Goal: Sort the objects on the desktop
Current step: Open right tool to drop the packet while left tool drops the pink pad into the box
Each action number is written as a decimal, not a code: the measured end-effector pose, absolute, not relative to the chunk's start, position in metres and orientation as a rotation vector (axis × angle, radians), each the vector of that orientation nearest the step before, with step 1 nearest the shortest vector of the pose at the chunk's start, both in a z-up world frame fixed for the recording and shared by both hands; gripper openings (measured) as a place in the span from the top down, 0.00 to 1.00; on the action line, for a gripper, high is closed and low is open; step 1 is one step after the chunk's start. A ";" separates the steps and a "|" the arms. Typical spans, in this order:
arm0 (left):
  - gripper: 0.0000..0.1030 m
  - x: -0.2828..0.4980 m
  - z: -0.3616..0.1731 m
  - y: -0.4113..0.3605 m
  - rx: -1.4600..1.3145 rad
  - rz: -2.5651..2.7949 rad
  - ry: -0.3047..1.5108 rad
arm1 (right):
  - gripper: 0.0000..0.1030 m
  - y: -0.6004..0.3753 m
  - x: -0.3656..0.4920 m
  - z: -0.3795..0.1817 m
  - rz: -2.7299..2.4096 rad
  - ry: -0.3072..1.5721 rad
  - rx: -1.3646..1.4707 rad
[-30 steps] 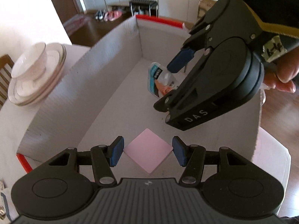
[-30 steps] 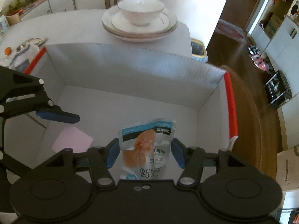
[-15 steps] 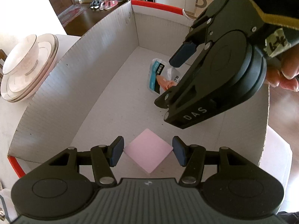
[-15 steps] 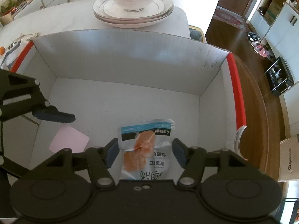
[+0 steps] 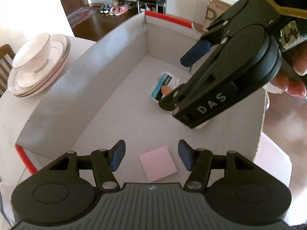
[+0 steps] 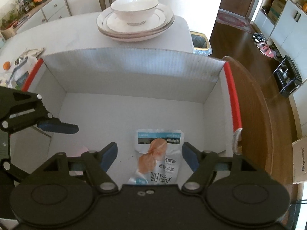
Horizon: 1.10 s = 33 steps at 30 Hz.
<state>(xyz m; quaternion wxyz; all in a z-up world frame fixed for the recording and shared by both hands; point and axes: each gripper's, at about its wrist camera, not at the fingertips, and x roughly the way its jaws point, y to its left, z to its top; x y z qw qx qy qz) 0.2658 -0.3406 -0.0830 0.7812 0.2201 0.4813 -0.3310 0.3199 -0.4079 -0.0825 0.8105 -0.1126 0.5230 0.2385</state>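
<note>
Both grippers are held over an open white cardboard box with red edging on its short walls, which stands on a white table.

The right gripper is pointed steeply down into the box. Its jaws have just been opening and now stand wide, with a clear gap on each side of the snack packet below them. The packet is not touched by the blue pads; it lies flat on the box floor, near the right wall as seen from the right wrist, with its blue band turned to the far wall. In the left wrist view this gripper is seen from the side, and most of the packet is hidden behind it. The fingers of a hand are seen at its handle.

The left gripper is also pointed down, and its jaws are moderately open with nothing gripped. A pink sticky note lies flat on the box floor beneath them, in the gap between the pads, apparently not touched by them. The note and the packet are well apart.

Outside the box, a bowl is stacked on plates on the table, beyond the far wall.
</note>
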 end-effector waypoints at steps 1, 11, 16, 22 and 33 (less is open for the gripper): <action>0.43 0.264 -0.081 -0.339 0.468 -0.716 1.033 | 0.28 -0.409 0.319 -0.080 0.510 1.113 -0.232; 0.43 0.242 -0.051 -0.324 0.381 -0.714 0.940 | 0.27 -0.416 0.305 -0.055 0.526 1.071 -0.186; 0.43 0.232 -0.035 -0.314 0.332 -0.710 0.897 | 0.27 -0.416 0.295 -0.044 0.534 1.044 -0.175; 0.43 0.215 -0.015 -0.291 0.281 -0.705 0.839 | 0.26 -0.414 0.279 -0.027 0.533 1.009 -0.140; 0.43 0.185 0.011 -0.250 0.272 -0.663 0.736 | 0.23 -0.396 0.237 0.001 0.540 0.951 -0.079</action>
